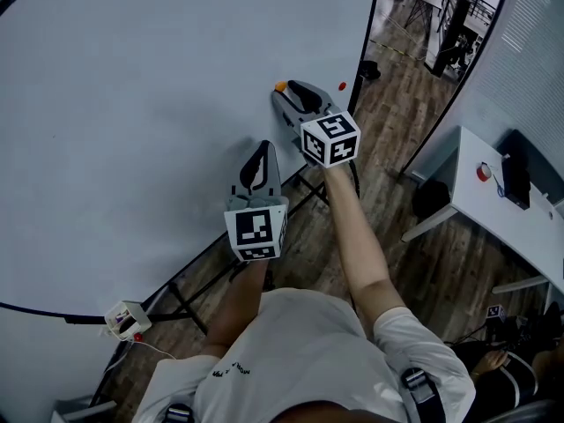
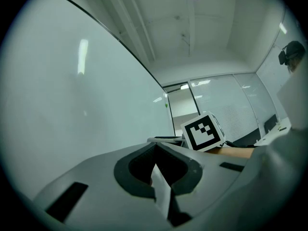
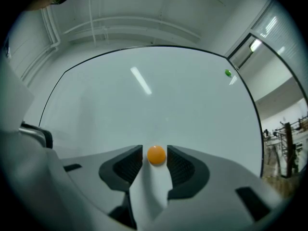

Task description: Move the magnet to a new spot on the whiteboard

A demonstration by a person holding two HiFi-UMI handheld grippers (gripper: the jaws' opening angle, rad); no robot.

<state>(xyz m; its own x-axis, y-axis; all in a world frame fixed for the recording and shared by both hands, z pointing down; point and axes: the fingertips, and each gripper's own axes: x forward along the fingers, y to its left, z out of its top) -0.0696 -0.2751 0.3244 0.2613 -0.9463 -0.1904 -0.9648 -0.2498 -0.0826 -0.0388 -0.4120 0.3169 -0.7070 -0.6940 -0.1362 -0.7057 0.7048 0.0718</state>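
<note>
The orange magnet (image 3: 156, 155) sits on the whiteboard (image 1: 132, 104) close to its right edge, and your right tool (image 3: 155, 148) is lined up on it. The jaws stand apart with the magnet between them and a sliver of board showing on either side, so nothing is gripped.

Expect a small, hard, light disc with smooth rounded sides, the sort that can squirt out of a pinch. Its pull on the board is likely the only resistance you feel. Take it across its widest part with the pads square on both flanks and low against the board. To free it, tilting or sliding probably works better than pulling straight off.

Your left tool (image 2: 155, 147) hangs lower and nearer to you, clear of the board, with its jaws together and nothing in them. It stays out of the way where it is.

A red magnet (image 1: 342, 85) sits between the orange one and the right edge, and a green magnet (image 3: 227, 72) sits higher up along that same edge. That side is crowded, so a move that way risks a knock. The broad bare stretch toward the left edge looks like the easier place to set it down — nothing there blocks the path. The desk (image 1: 493, 210) to your right stands well apart from the board.
</note>
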